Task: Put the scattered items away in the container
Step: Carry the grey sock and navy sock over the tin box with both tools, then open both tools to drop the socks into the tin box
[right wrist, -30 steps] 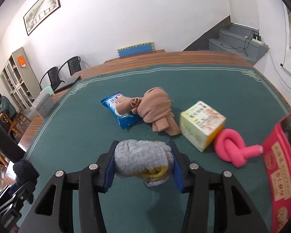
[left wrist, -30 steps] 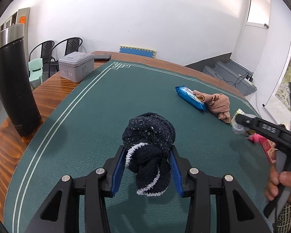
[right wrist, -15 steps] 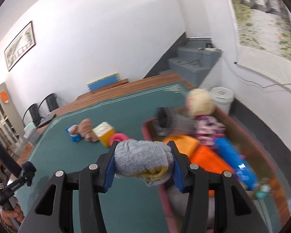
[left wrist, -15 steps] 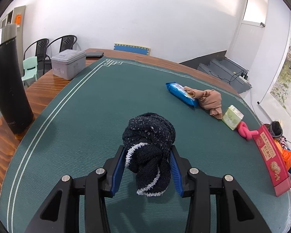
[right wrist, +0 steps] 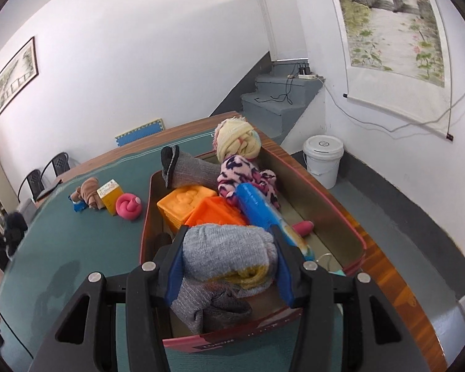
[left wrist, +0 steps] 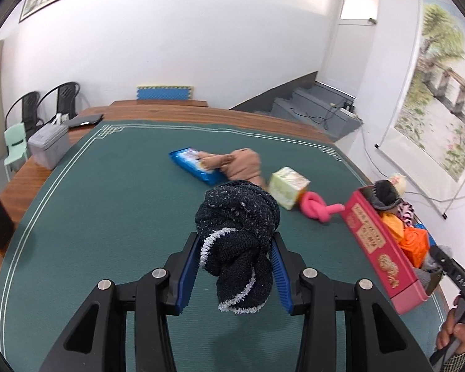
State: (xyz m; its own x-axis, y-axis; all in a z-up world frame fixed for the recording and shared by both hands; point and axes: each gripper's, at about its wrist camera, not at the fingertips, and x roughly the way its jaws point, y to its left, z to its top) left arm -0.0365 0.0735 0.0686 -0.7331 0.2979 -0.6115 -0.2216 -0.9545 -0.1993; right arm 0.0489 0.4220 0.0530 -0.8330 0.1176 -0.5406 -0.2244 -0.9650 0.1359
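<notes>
- A white-walled room holds a wooden table (left wrist: 238,114) covered by a dark green felt mat (left wrist: 114,204) with white border lines; a framed picture hangs high on the wall and a painted scroll hangs at the right.
- Far left of the left gripper's fingers, a grey lidded plastic box (left wrist: 48,144) sits on the bare wood just off the mat edge.
- The left gripper (left wrist: 235,266) has its blue-padded fingers closed against a rolled dark navy knitted sock with white trim (left wrist: 237,235); the roll bulges above the pads and its cuff hangs below them.
- Beyond those fingers, a flat blue snack packet (left wrist: 190,167) lies on the mat with a bundled tan cloth (left wrist: 241,164) resting over its right end.
- Right of the cloth, a small pale green-and-yellow carton (left wrist: 288,186) stands just beside a knotted pink foam tube (left wrist: 317,207), which reaches close to the end of the container.
- The red rectangular box with gold print (left wrist: 378,248) (the container) lies to the right of the left fingers, already piled with soft goods.
- The right gripper (right wrist: 229,266) is clamped on a rolled light grey sock with a yellow band (right wrist: 228,251), poised over the near end of the red box's open interior.
- Ahead of the right fingers, inside the box: orange moulded plastic blocks (right wrist: 198,207), a blue tubular packet (right wrist: 263,214), a pink-and-navy patterned fleece (right wrist: 248,179), a grey sock (right wrist: 186,170) and a cream yarn-like ball (right wrist: 237,139).
- To the right of the table, a white lidded bucket (right wrist: 324,159) stands on the floor.
</notes>
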